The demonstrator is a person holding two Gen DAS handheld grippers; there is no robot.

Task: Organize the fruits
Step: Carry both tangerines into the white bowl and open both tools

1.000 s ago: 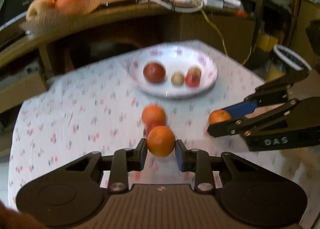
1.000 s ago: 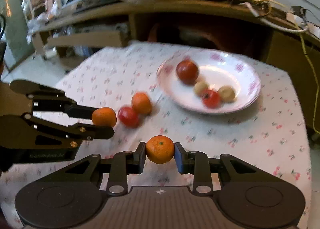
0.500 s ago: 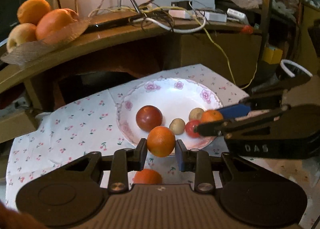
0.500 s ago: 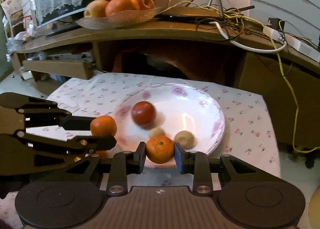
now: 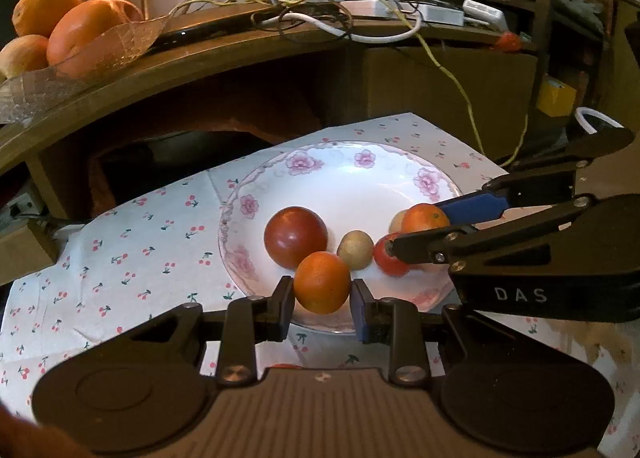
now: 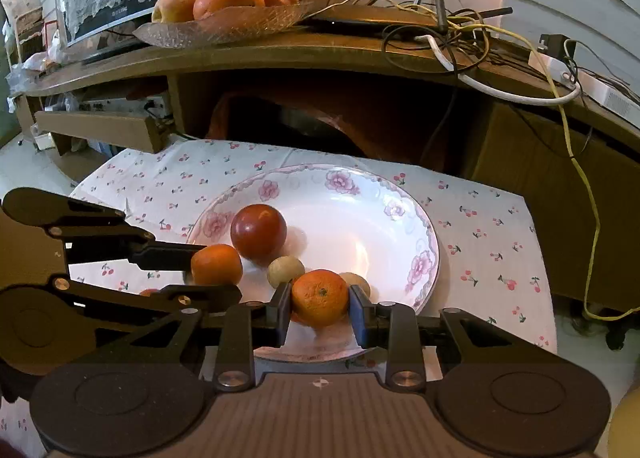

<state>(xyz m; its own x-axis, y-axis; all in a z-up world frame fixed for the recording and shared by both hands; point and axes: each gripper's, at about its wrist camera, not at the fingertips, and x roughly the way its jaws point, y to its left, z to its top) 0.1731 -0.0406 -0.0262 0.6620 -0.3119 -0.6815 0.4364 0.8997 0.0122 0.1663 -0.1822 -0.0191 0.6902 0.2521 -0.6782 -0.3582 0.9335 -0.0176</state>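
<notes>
My left gripper (image 5: 322, 292) is shut on an orange mandarin (image 5: 322, 282) and holds it over the near rim of the white floral plate (image 5: 360, 177). My right gripper (image 6: 320, 304) is shut on another orange mandarin (image 6: 320, 297), over the plate's (image 6: 360, 201) near right side. The plate holds a large dark red fruit (image 5: 295, 237), a small tan fruit (image 5: 355, 250) and a small red fruit (image 5: 386, 260). The right gripper shows in the left wrist view (image 5: 424, 227). The left gripper shows in the right wrist view (image 6: 216, 270).
The plate sits on a cherry-print tablecloth (image 5: 132, 234). Behind it a wooden shelf (image 6: 280, 53) carries a glass dish of oranges and apples (image 6: 224, 23) and tangled cables (image 6: 460, 33). A bit of red fruit (image 5: 285, 366) peeks out under my left gripper.
Both grippers have carried their mandarins forward from the cloth to above the plate. The loose fruits on the cloth have dropped out of view beneath them.
</notes>
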